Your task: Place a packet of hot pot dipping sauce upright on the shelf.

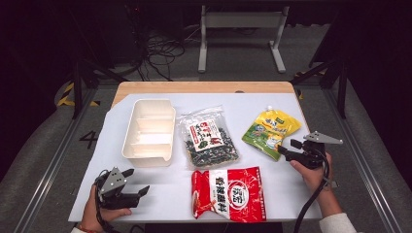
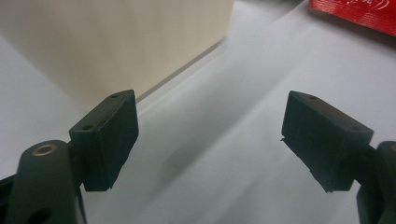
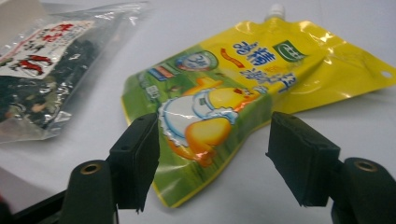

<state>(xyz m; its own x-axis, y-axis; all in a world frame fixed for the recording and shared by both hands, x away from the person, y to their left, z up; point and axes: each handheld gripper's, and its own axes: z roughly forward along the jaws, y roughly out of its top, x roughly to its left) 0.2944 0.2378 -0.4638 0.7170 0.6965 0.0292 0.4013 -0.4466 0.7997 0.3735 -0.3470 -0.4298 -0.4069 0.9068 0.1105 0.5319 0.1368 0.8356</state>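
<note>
A yellow-green spouted pouch [image 1: 268, 131] lies flat at the right of the white table [image 1: 286, 184]. My right gripper [image 1: 289, 148] stands open just at the pouch's near corner; in the right gripper view its jaws straddle the lower edge of the pouch [image 3: 243, 98] without closing on it. A clear bag of dark dried food [image 1: 207, 137] lies in the middle, also seen as the clear bag [image 3: 42, 70]. A red snack bag [image 1: 228, 193] lies at the front centre. My left gripper [image 1: 136, 182] is open and empty at the front left, near the cream tray [image 1: 148, 128].
The cream tray has three compartments, its side wall [image 2: 112, 42] close ahead of my left jaws. A corner of the red bag [image 2: 359, 14] shows at the upper right there. A wooden strip [image 1: 204, 87] edges the table's far side. A metal frame [image 1: 240, 29] stands beyond.
</note>
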